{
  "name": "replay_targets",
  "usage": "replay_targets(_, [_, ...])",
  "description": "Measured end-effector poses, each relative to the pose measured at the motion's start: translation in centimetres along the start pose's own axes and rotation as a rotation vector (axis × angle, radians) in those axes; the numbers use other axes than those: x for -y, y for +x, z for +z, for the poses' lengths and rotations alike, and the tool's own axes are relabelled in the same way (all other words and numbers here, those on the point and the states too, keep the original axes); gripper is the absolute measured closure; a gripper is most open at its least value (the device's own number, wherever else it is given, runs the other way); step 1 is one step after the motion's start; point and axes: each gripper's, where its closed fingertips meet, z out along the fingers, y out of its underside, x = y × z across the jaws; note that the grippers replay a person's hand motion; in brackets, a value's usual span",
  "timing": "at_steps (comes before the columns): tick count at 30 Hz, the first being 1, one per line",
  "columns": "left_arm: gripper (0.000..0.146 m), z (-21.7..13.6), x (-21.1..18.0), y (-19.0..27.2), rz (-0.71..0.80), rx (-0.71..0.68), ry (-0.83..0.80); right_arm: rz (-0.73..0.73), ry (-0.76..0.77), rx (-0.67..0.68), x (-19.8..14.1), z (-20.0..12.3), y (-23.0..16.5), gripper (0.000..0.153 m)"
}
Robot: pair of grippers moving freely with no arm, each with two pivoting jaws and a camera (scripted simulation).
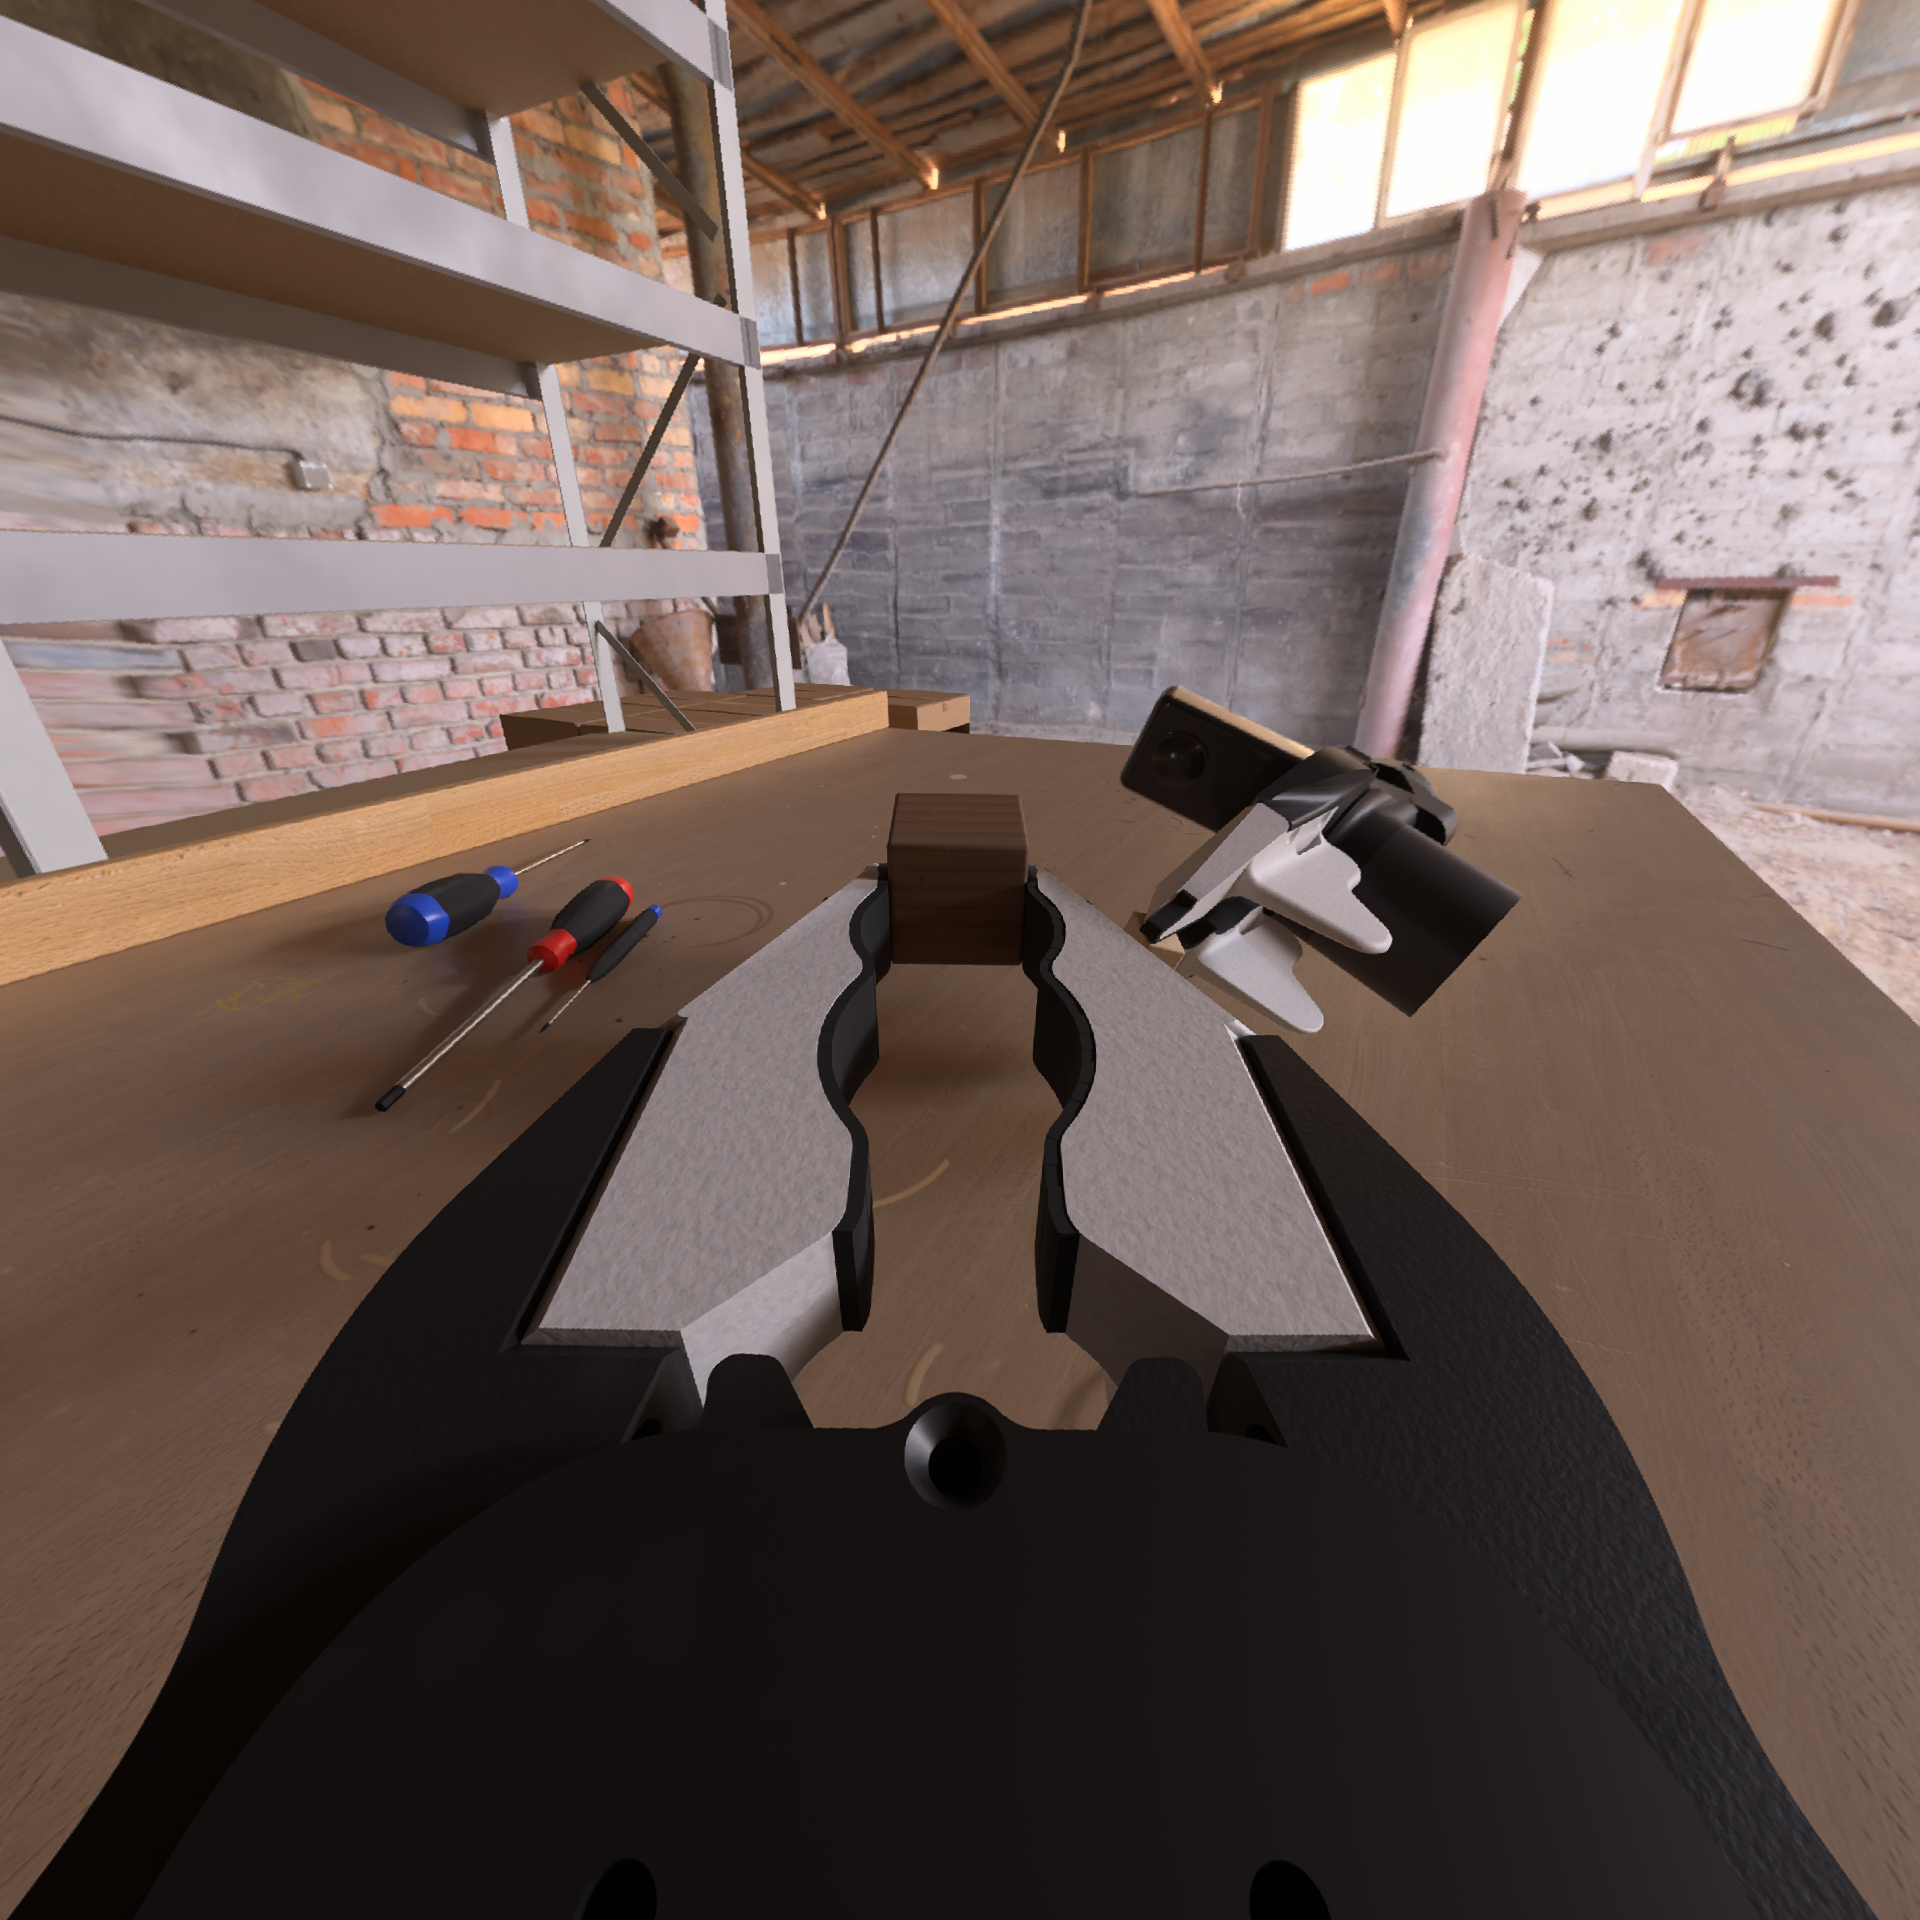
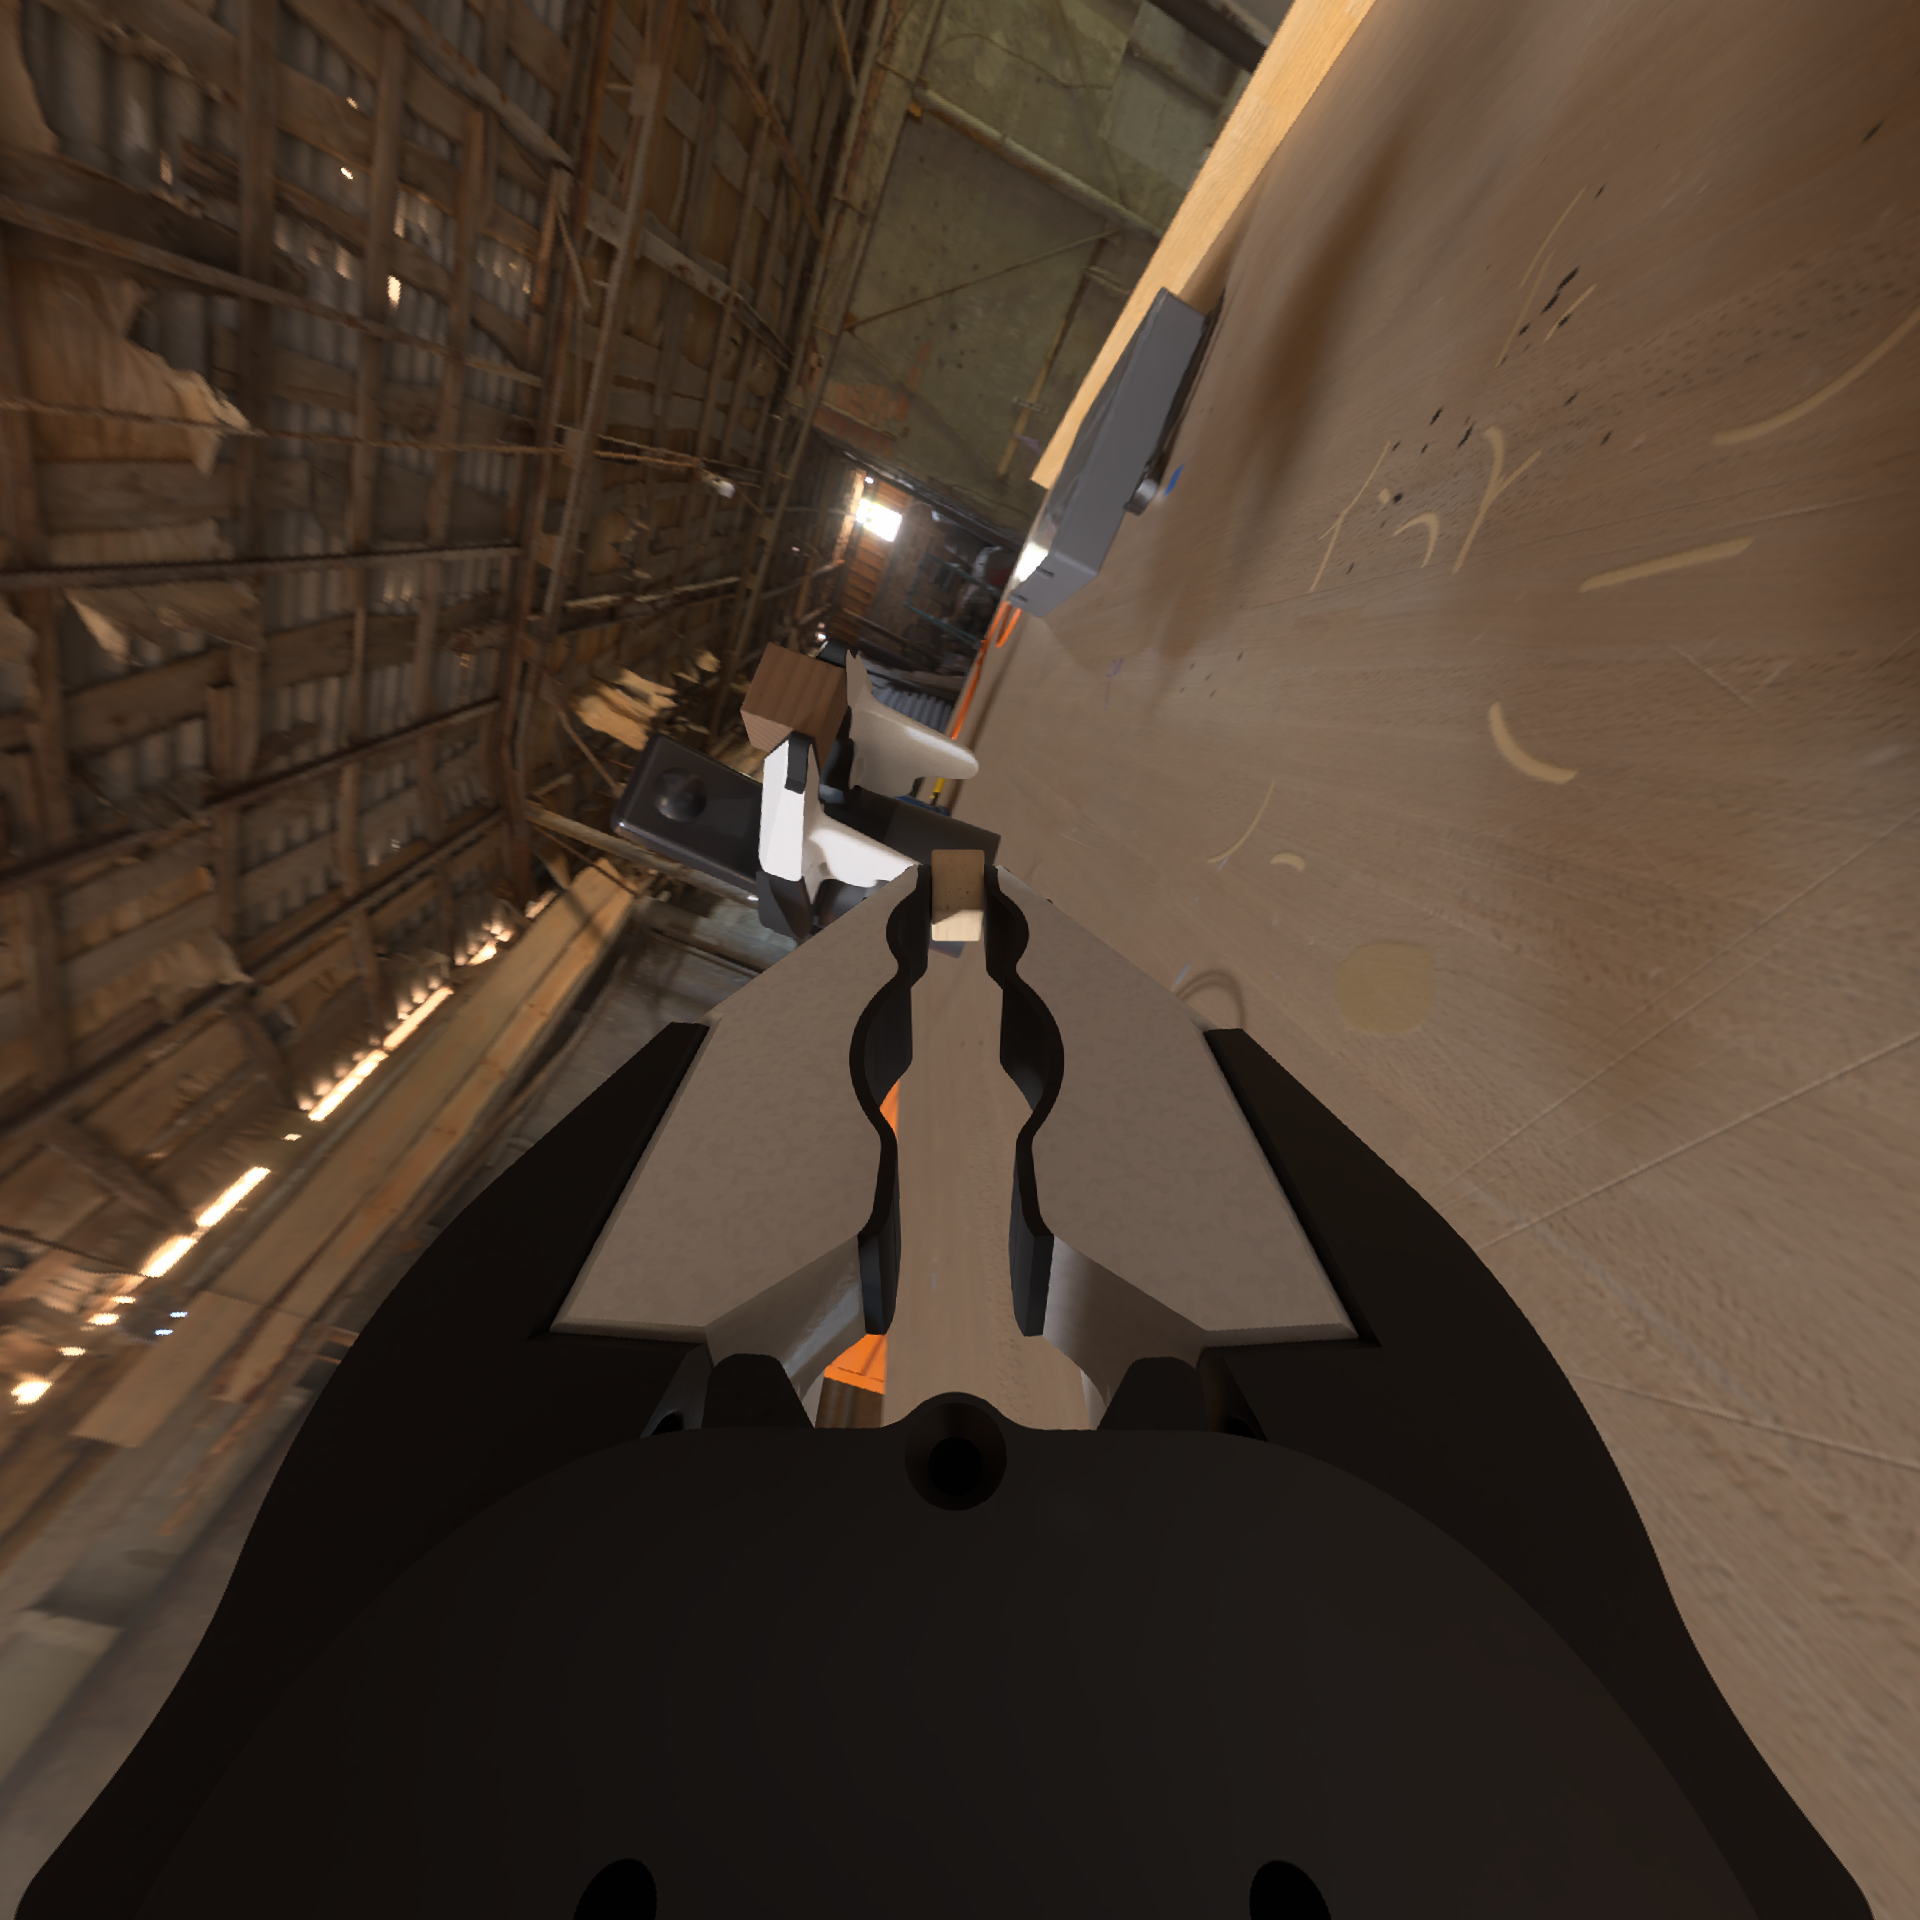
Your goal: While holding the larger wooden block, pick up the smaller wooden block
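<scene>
My left gripper (image 1: 956, 899) is shut on the larger dark-brown wooden block (image 1: 956, 862), which sits between its fingertips over the wooden table (image 1: 1507, 1195). My right gripper (image 2: 958, 906) is shut on the smaller pale wooden block (image 2: 958, 883), close to the table surface (image 2: 1558, 935). I cannot tell whether the small block touches the table. In the left wrist view the right gripper (image 1: 1162, 923) is tilted down just right of the large block, with a sliver of the pale block (image 1: 1166, 945) showing. In the right wrist view the left gripper (image 2: 821, 727) holds the dark block (image 2: 795, 694) beyond my fingertips.
Three screwdrivers lie left of the left gripper: blue-handled (image 1: 452, 906), red-handled (image 1: 577, 925) and a thin black one (image 1: 621, 943). A light wooden beam (image 1: 416, 821) and a metal shelf rack (image 1: 416, 571) border the table's left side. A grey box (image 2: 1112, 457) lies by the beam.
</scene>
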Motion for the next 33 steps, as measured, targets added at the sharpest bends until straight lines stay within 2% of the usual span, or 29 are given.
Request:
replay_targets(4, [0.122,0.0,-0.2,-0.2,-0.012,0.006,-0.007,-0.051,-0.003,-0.054,0.1,-0.2,0.3,0.144])
replay_targets(21, [0.122,0.2,-0.6,0.0,-0.027,-0.003,-0.024,-0.022,-0.005,-0.074,0.2,-0.1,1.3,0.144])
replay_targets(33, [0.122,0.8,-1.4,0.2,-0.044,0.02,-0.058,-0.088,0.028,-0.179,0.3,0.0,2.1,0.144])
